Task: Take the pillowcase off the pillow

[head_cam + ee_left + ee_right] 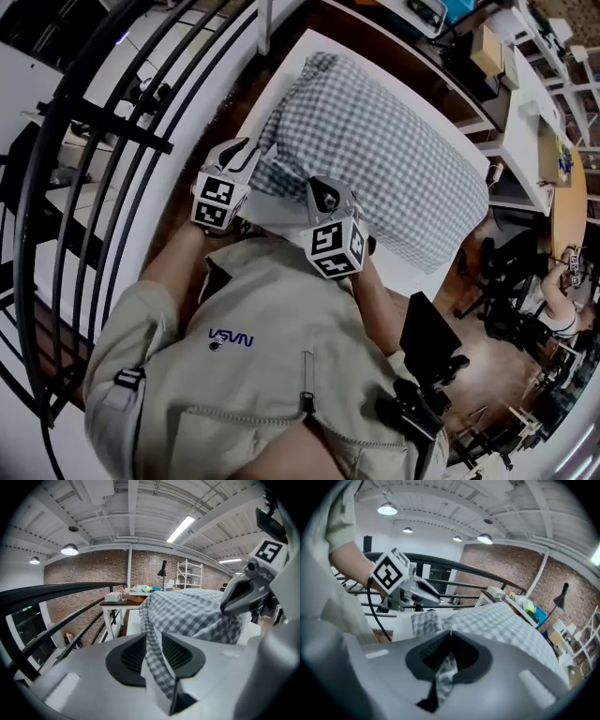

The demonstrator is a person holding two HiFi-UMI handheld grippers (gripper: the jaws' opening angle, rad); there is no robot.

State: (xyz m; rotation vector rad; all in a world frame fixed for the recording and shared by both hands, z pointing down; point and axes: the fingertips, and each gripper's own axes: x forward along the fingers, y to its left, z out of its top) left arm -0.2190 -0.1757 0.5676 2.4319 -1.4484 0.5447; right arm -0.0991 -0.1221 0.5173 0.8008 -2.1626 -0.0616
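A pillow in a grey-and-white checked pillowcase (375, 141) lies on a white table top (286, 89). Both grippers are at the pillow's near end. My left gripper (251, 157) is shut on a strip of the checked cloth (157, 663), which runs between its black pads (133, 653) and back past the camera. My right gripper (323, 194) is shut on another fold of the pillowcase (445, 677), pinched between its closed pads (466, 656). In the left gripper view the pillow (197, 611) bulks ahead, with the right gripper (243, 592) on it at the right. The right gripper view shows the left gripper (417, 590) beside the pillow's corner.
A black metal railing (94, 141) curves along the left, close to the table's edge. Desks with boxes and clutter (525, 112) stand beyond the pillow at the right. A black chair (431, 347) is near my right side, and a seated person (562, 309) is at the far right.
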